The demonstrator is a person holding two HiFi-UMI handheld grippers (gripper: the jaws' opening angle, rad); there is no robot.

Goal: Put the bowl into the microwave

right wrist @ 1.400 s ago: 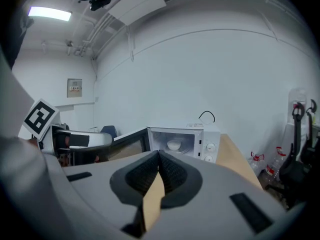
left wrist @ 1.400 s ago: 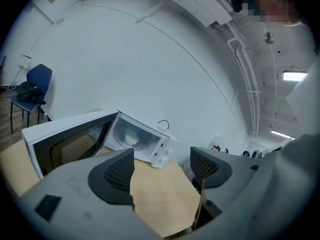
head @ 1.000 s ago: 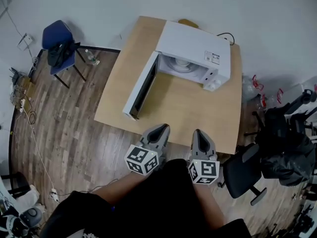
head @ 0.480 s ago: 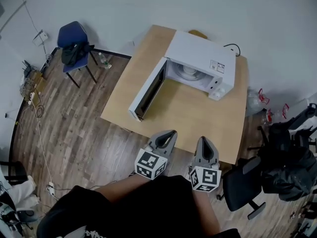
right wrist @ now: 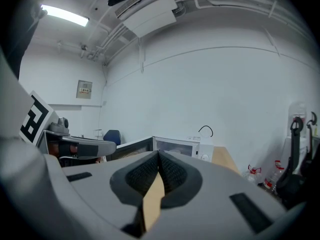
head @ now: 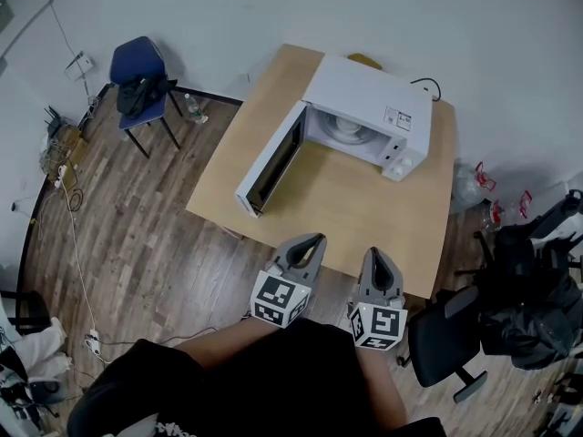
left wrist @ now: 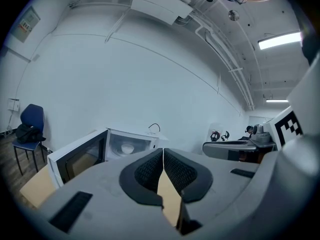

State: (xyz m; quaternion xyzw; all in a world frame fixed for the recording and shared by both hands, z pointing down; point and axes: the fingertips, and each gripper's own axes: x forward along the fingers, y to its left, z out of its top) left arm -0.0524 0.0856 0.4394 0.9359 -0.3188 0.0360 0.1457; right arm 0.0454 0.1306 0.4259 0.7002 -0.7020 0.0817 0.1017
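The bowl (left wrist: 127,147) sits inside the white microwave (head: 364,94) at the far side of the counter (head: 337,198). The microwave door (head: 271,160) hangs open to the left, and only bare counter lies between the cavity and me. My left gripper (head: 311,242) and right gripper (head: 378,256) hover at the counter's near edge, their fingers pressed together on nothing. A blue chair (head: 137,69) stands far left and a black office chair (head: 446,330) at my right. Since a second ago my left gripper has rolled slightly. The bowl and door are unchanged.
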